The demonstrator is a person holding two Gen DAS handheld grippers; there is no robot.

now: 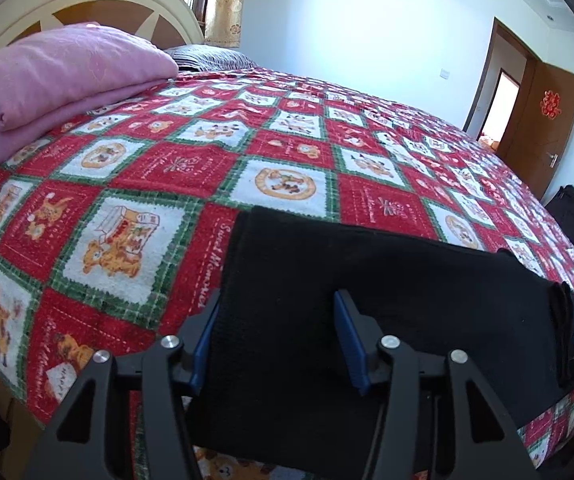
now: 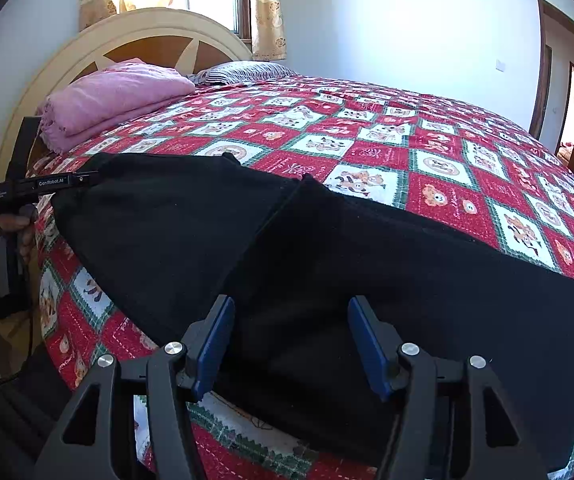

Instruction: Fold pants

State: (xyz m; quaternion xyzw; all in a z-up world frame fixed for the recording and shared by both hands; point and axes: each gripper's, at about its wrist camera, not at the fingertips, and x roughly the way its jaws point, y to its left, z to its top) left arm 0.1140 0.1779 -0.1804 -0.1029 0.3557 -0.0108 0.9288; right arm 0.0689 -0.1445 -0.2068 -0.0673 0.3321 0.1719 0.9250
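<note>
Blue pads of the right tool [image 2: 291, 340] stand spread over the black pants [image 2: 367, 264], gripping nothing. These lie at the bed [image 2: 427, 152] edge, lower frame. Left tool [image 1: 277, 340] is spread too. Risk: pinching only 1 layer, dragging cloth off.

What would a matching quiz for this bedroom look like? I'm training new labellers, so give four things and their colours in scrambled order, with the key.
Things:
1. pants
2. blanket
3. door
4. gripper pads

Colours:
A. pink
B. blue
C. black
D. brown

Pairs: 1-C, 2-A, 3-D, 4-B
</note>
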